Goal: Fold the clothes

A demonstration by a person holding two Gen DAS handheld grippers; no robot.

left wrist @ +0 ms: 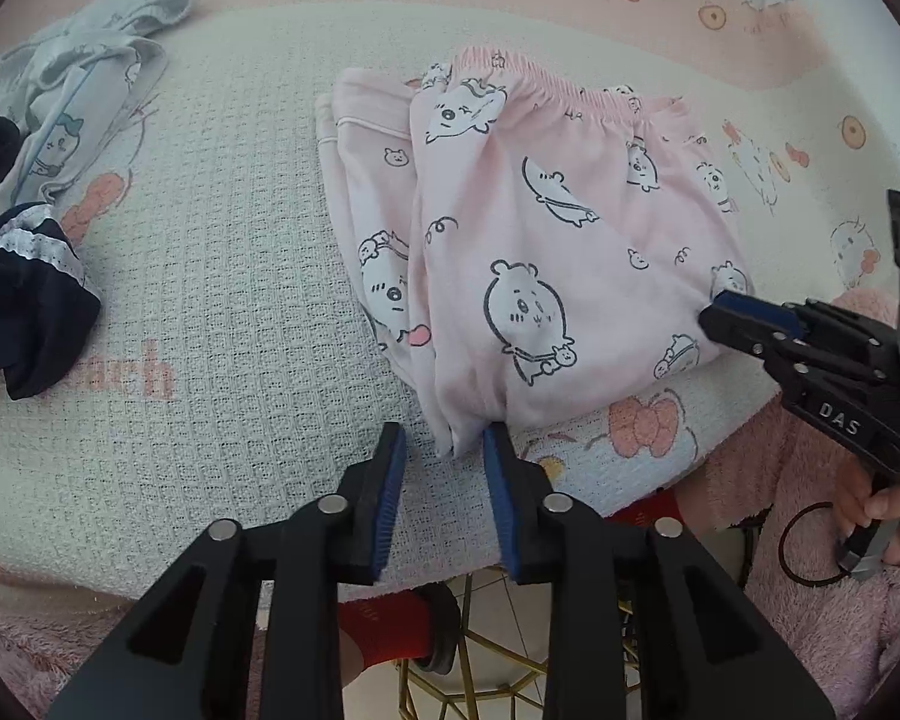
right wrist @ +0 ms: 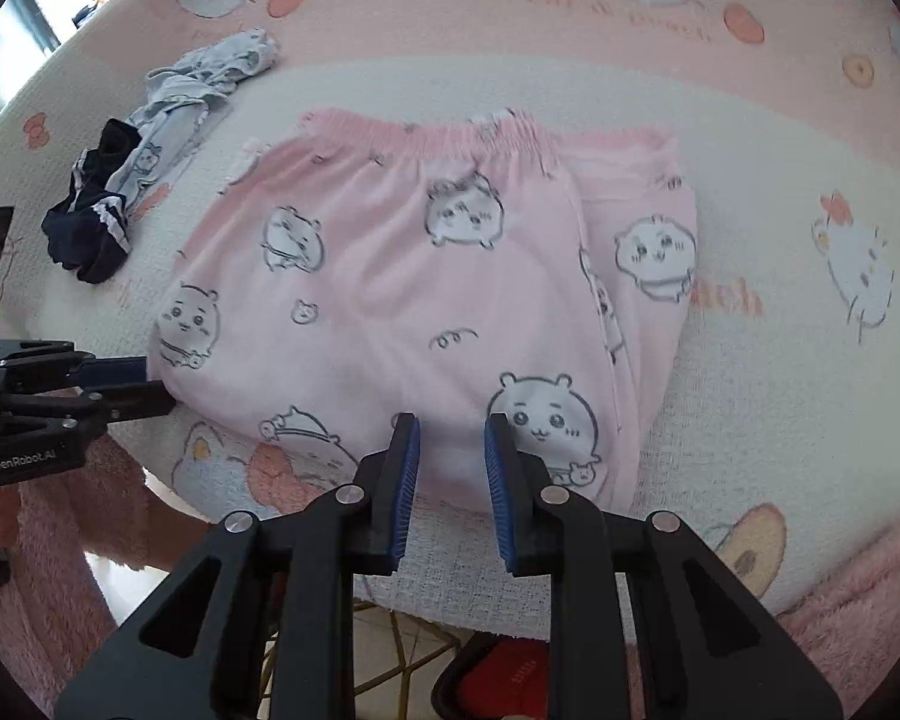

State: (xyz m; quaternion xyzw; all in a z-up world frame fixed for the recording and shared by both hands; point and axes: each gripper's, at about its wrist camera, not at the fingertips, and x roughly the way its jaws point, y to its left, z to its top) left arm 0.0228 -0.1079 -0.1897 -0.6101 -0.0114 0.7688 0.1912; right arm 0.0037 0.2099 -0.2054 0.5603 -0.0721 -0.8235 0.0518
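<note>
- My left gripper (left wrist: 444, 441) hangs over the near left corner of the folded pink pyjama trousers (left wrist: 546, 252); its jaws stand a little apart, the right pad touching the cloth corner, and nothing is pinched between them
- My right gripper (right wrist: 450, 438) sits at the near edge of the same trousers, jaws parted about as much, the pink cloth lying under and between the tips; whether the pads press on it I cannot tell
- The trousers lie just ahead of both tools, waistband (right wrist: 450, 129) at the far side and the long axis running crosswise between my hands; neither hand is clearly nearer, so I judge the next fold needs both at the near edge
- To the left, well apart, lie a grey garment (left wrist: 84, 90) and a dark one (left wrist: 24, 300)
- All rest on a white waffle-weave blanket (left wrist: 228, 276) over a pink cartoon-print cover (right wrist: 630, 12); below the near edge a gold wire stool frame (left wrist: 480, 660) shows
</note>
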